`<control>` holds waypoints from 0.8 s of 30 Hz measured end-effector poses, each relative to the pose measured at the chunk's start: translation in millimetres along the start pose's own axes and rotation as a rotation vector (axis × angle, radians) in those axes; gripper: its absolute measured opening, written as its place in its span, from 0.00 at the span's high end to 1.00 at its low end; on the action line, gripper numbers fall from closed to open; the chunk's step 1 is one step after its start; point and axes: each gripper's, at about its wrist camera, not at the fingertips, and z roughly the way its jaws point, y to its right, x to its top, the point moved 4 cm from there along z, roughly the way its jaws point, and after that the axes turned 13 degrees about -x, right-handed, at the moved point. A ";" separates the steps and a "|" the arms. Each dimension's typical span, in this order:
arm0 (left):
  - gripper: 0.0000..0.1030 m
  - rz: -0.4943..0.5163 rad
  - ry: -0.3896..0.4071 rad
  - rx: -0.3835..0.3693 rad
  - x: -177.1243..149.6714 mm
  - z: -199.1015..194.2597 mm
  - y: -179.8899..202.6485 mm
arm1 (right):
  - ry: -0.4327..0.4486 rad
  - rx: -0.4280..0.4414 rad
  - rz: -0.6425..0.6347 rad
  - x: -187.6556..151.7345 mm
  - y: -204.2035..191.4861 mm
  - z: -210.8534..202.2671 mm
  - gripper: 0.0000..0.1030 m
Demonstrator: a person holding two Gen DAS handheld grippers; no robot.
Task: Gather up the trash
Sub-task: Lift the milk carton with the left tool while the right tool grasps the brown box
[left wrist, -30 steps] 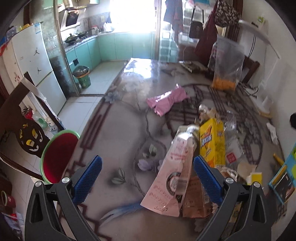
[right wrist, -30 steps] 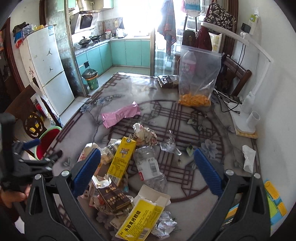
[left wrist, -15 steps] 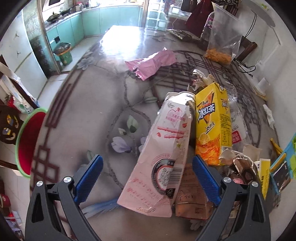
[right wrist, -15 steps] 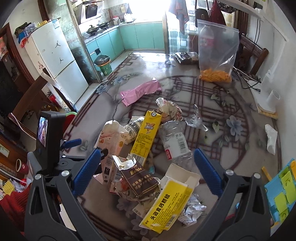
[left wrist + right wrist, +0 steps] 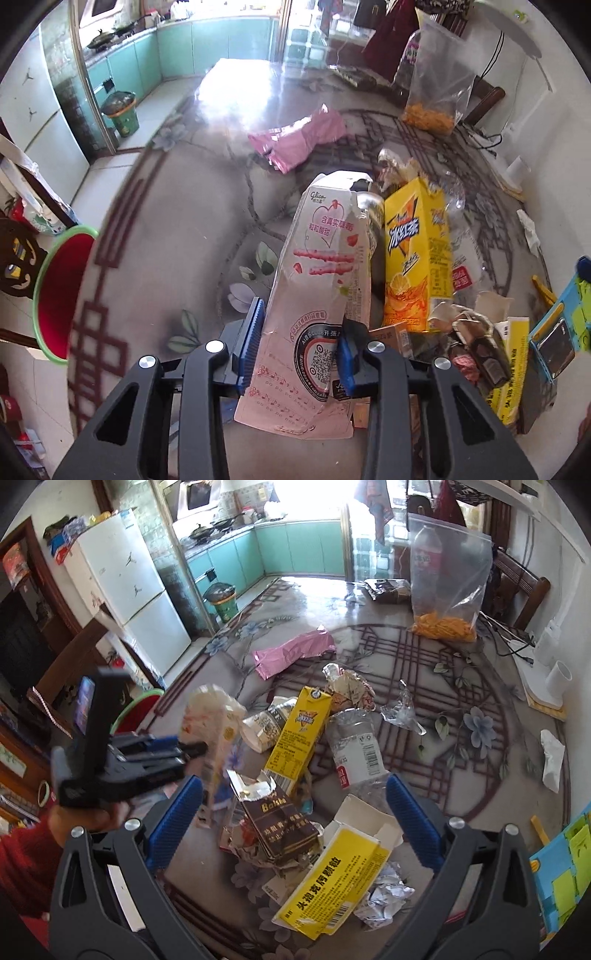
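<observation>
Your left gripper (image 5: 301, 349) is closing on the pink Glico carton (image 5: 321, 295).
On the desk (image 5: 192, 236), the carton stands at its 9 o'clock edge; your right gripper (image 5: 295, 812) hangs apart over a brown "Baisha" pack (image 5: 280, 823).

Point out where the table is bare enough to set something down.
Bare: the table left of the pink carton, out to its edge. Also between the pink wrapper and the far end. Crowded: around the yellow carton and crushed bottle.

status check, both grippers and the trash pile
Left gripper closing on pink carton, pads at its sides. Right gripper open, over brown wrapper and yellow box. Yellow carton hard against pink one.
</observation>
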 end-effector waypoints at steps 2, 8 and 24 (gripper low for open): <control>0.68 -0.004 0.027 0.006 1.5 -15.5 0.1 | -0.020 0.016 -0.042 -4.6 -5.1 4.1 0.18; 0.67 -0.018 0.081 0.002 3.2 -47.3 0.5 | -0.124 0.098 -0.109 -20.4 -23.2 31.7 0.30; 0.67 -0.047 0.118 0.001 -1.0 -74.3 0.0 | -0.176 0.091 -0.078 -19.3 -28.2 57.6 0.83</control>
